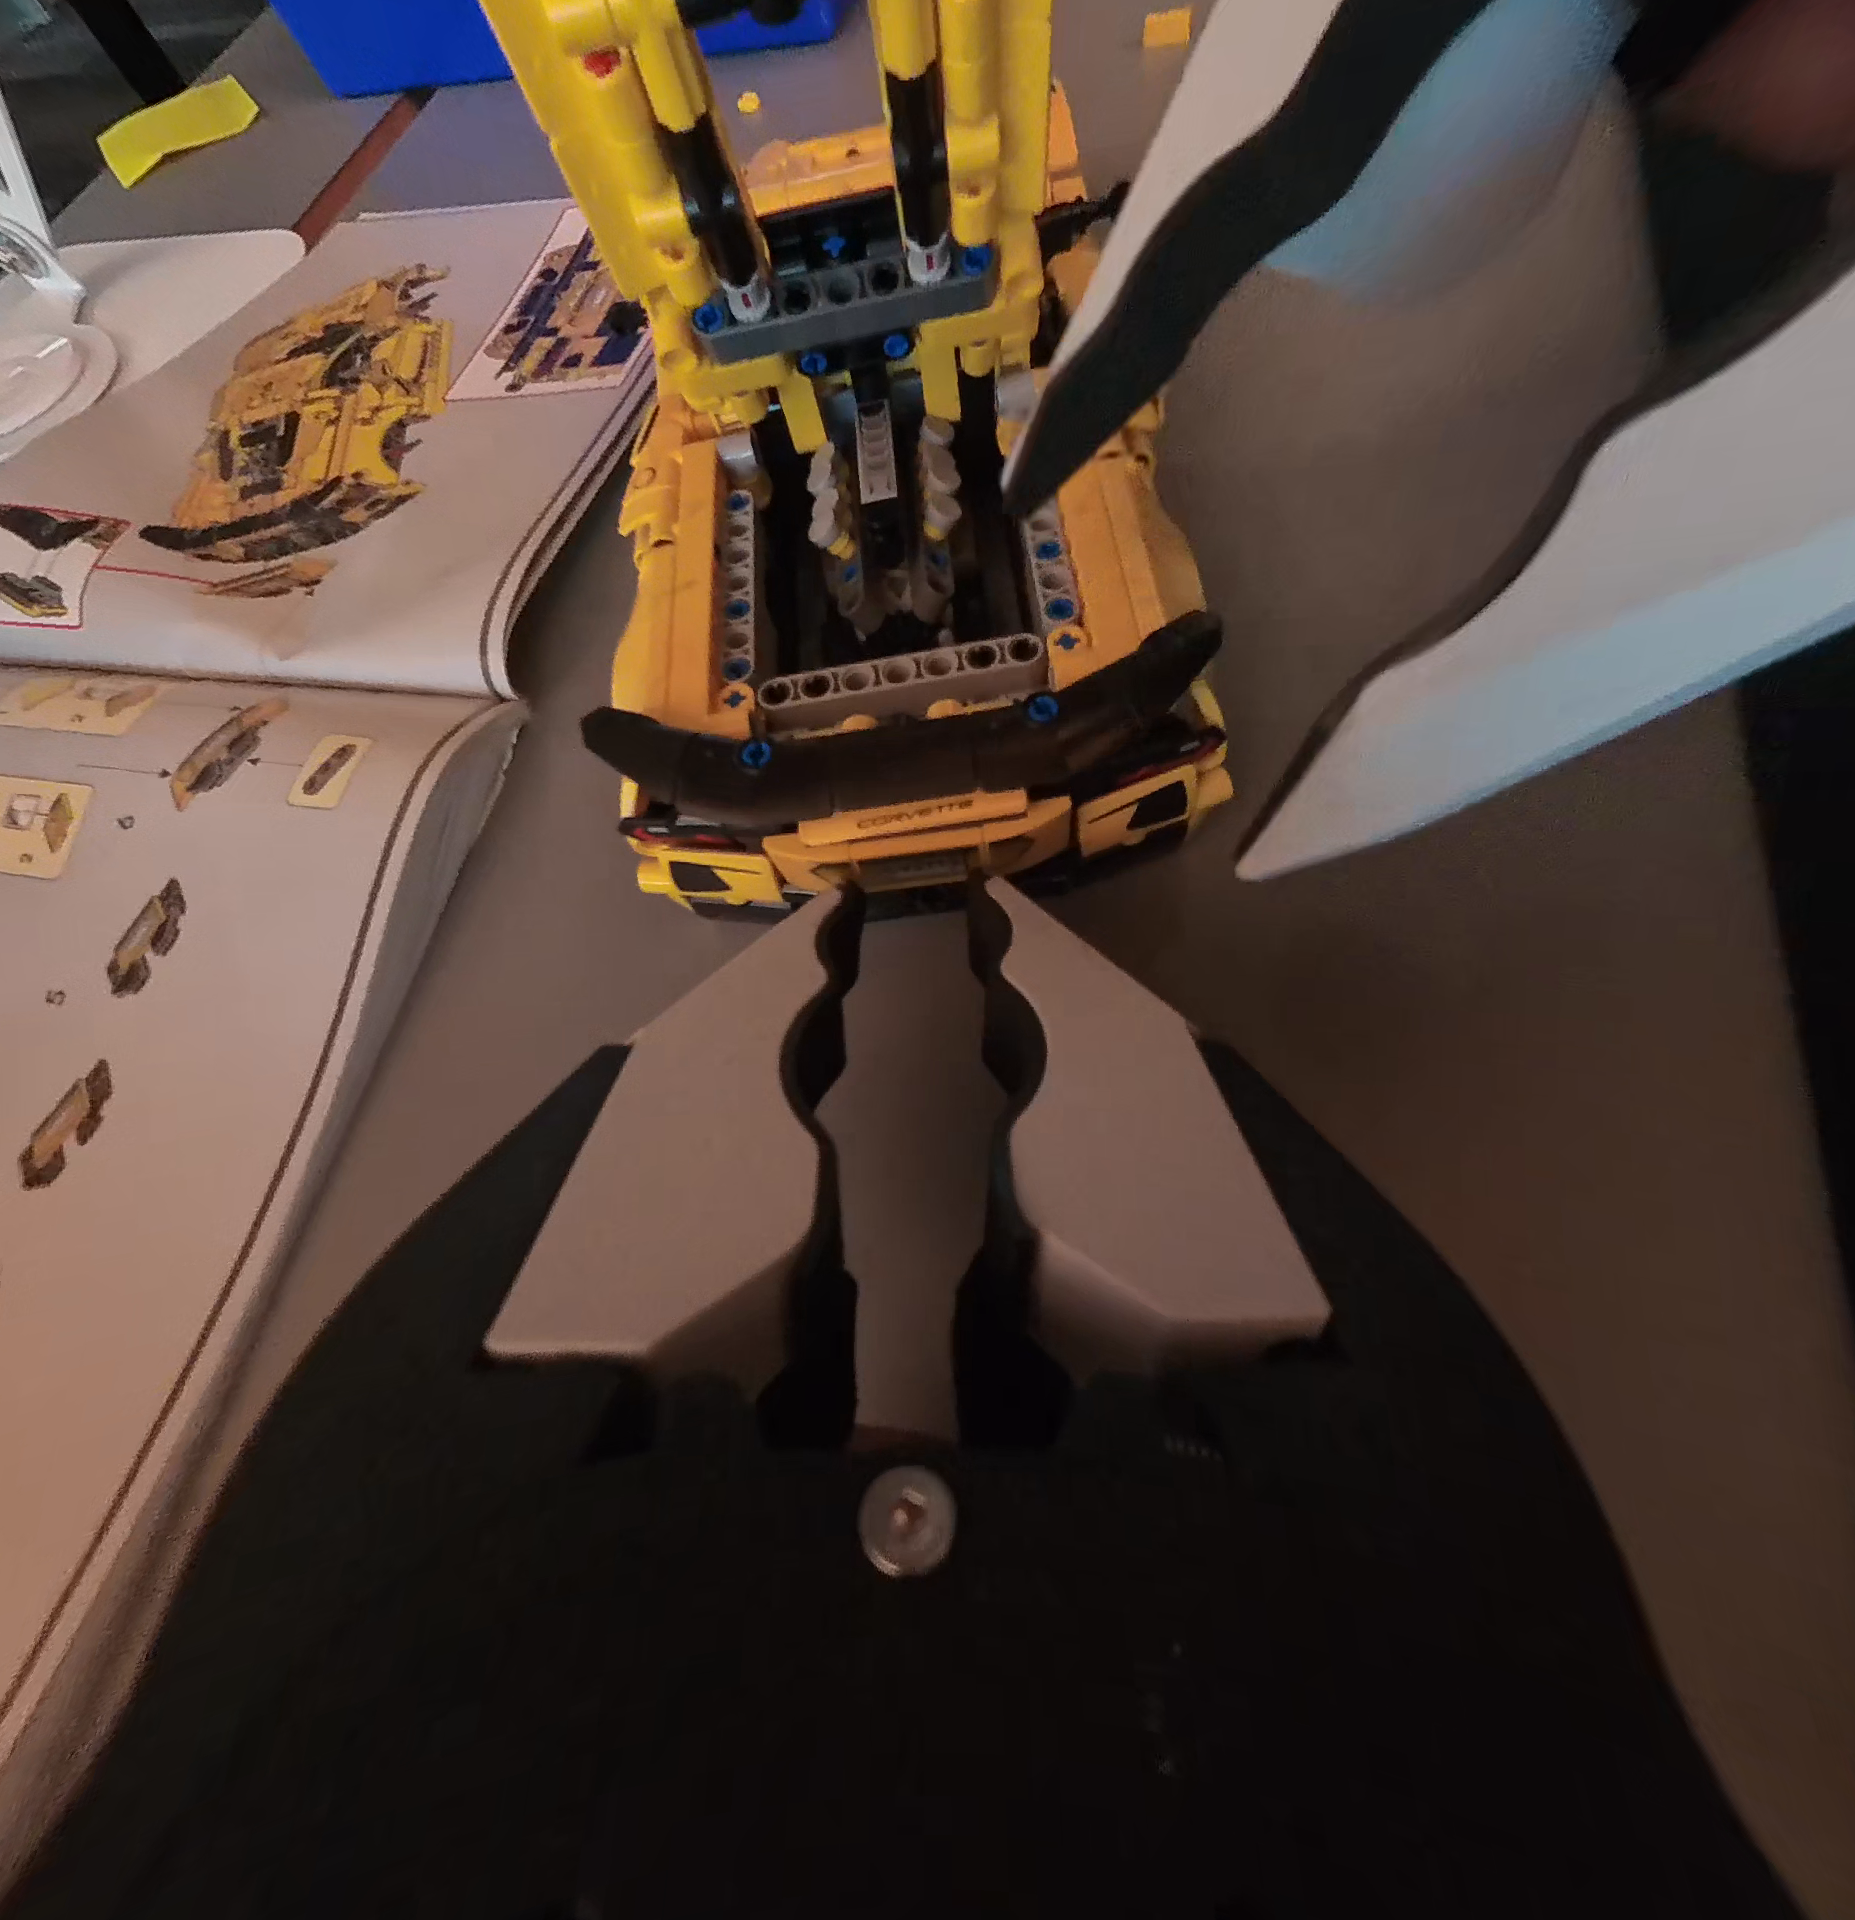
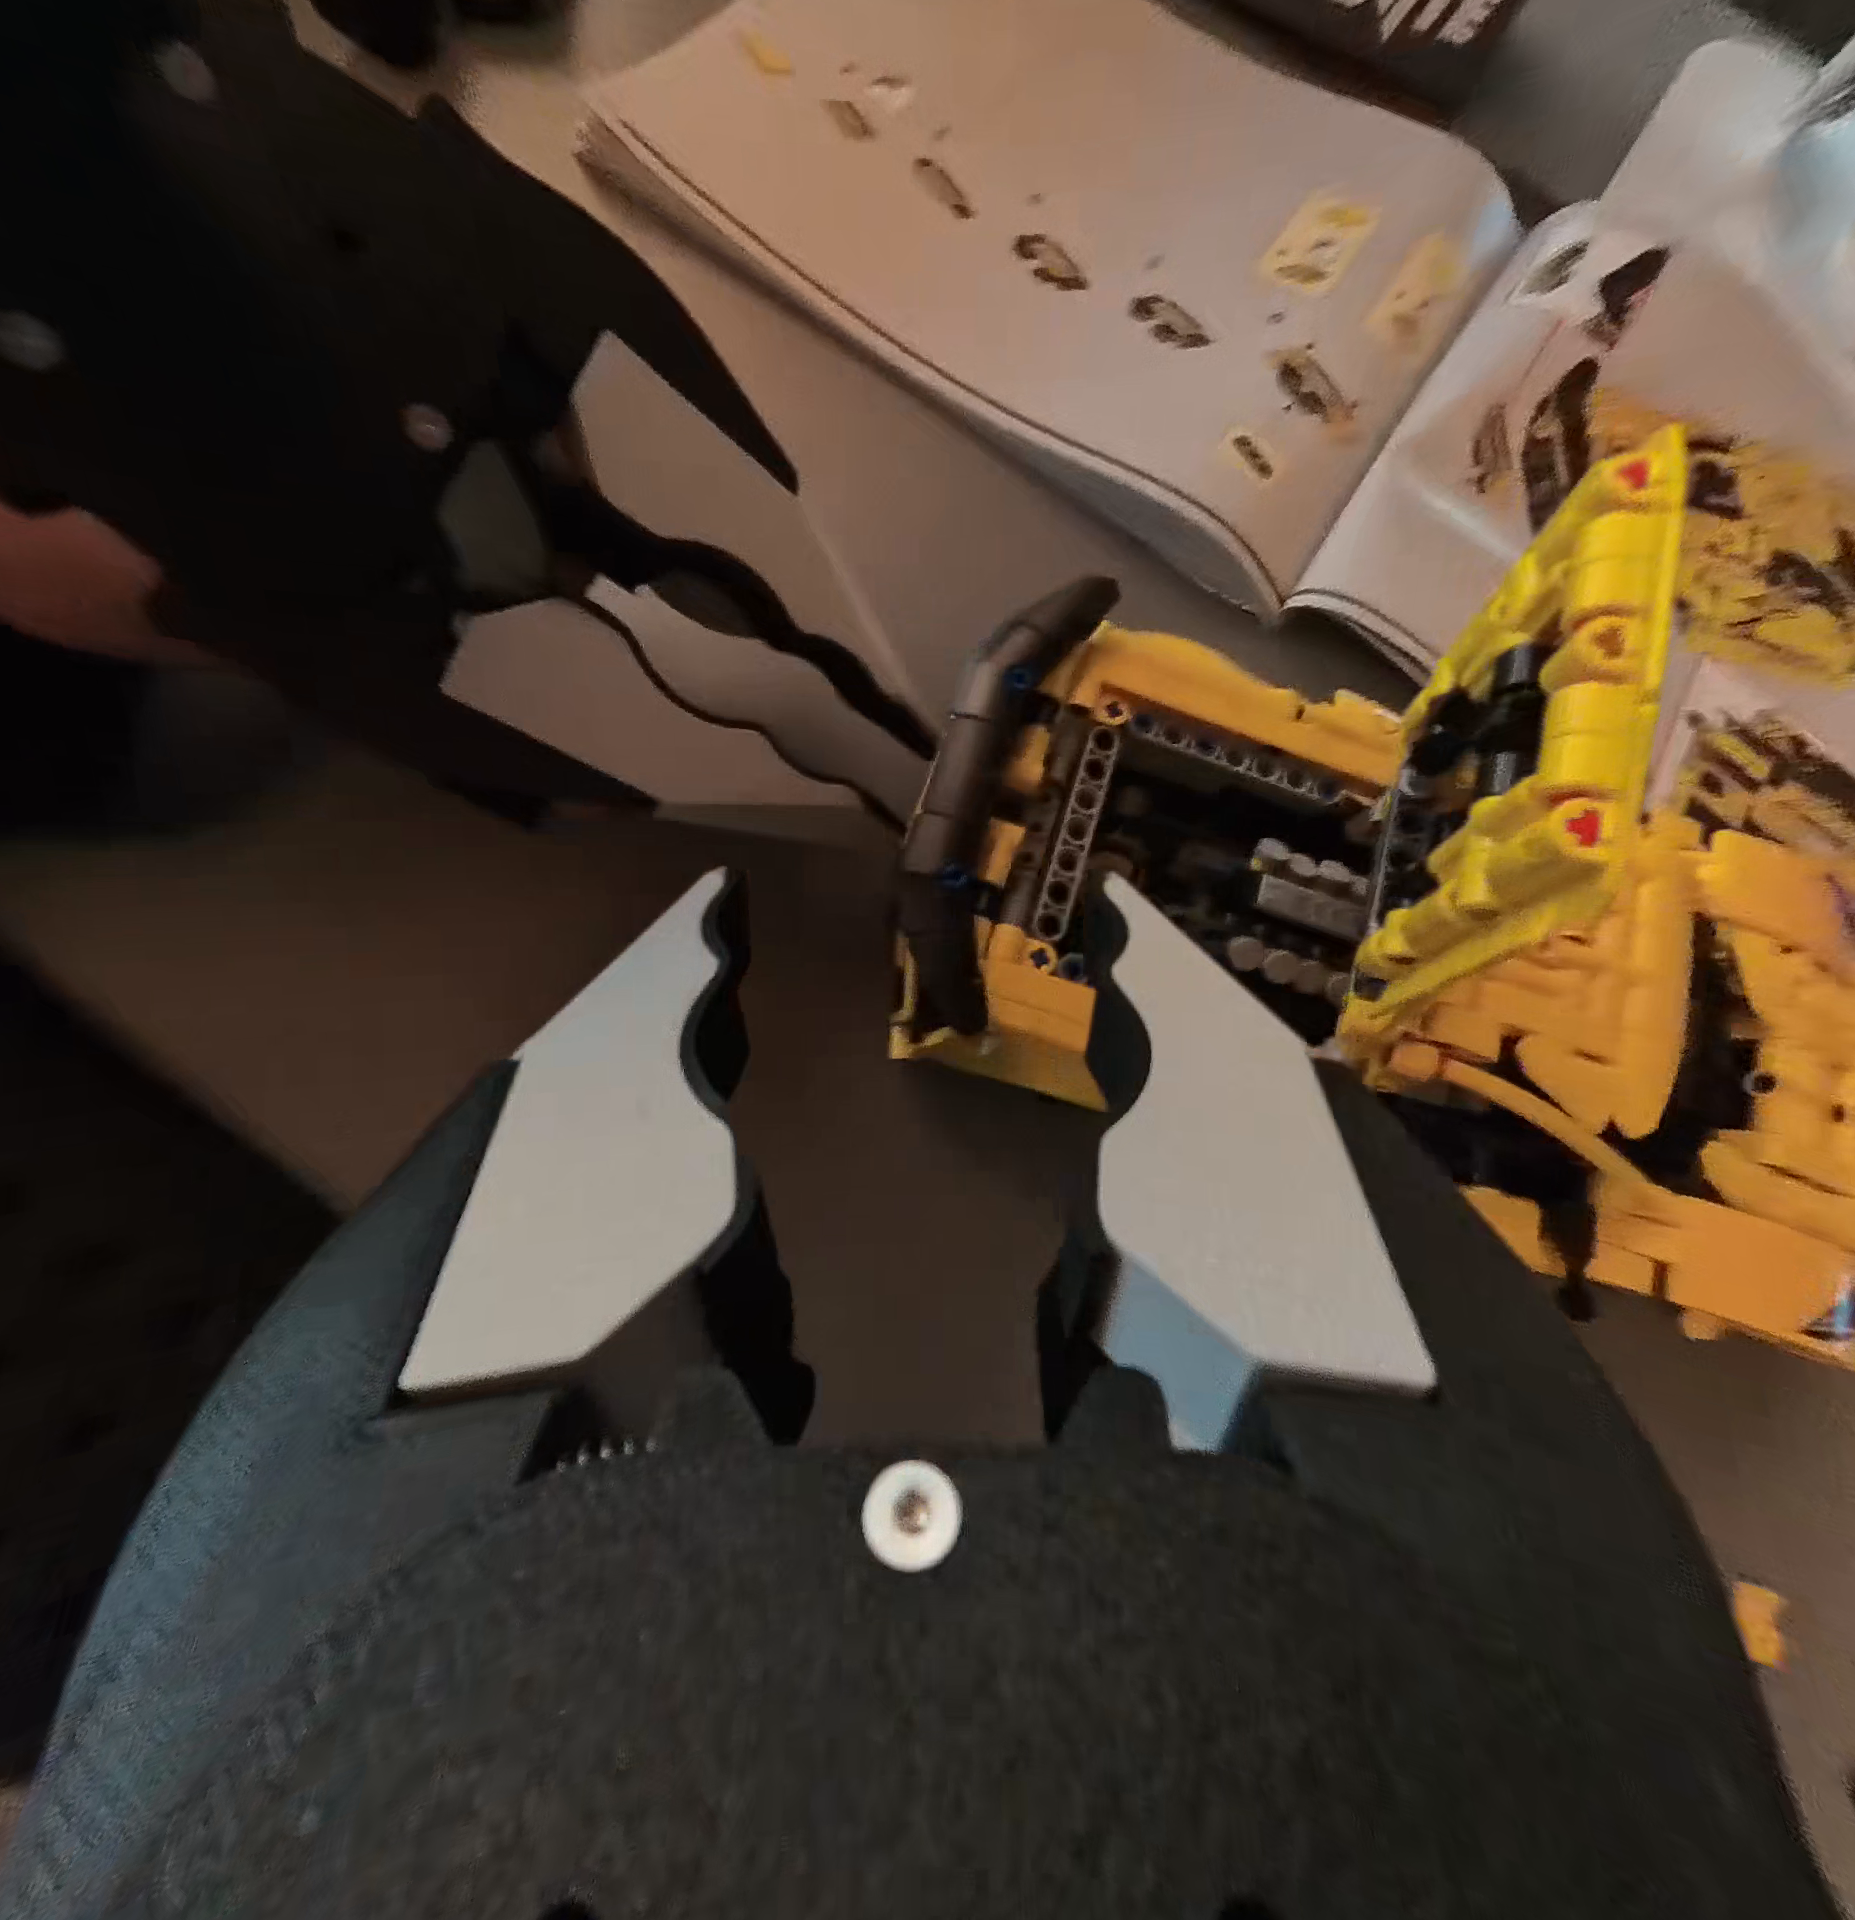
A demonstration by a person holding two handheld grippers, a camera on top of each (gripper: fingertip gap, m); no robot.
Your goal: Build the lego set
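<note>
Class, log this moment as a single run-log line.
left gripper: open, at yellow car rear | right gripper: open, beside car | engine cover: raised | manual: open

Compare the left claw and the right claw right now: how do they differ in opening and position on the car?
The left claw has only a narrow gap between its tips; the right claw is spread wide. The left claw sits at the yellow lego car's rear bumper, below the black spoiler; the right claw comes in from the side, with one tip at the open engine bay's rim. Both hold nothing visible, and both have grey fingers with wavy black pads.
</note>
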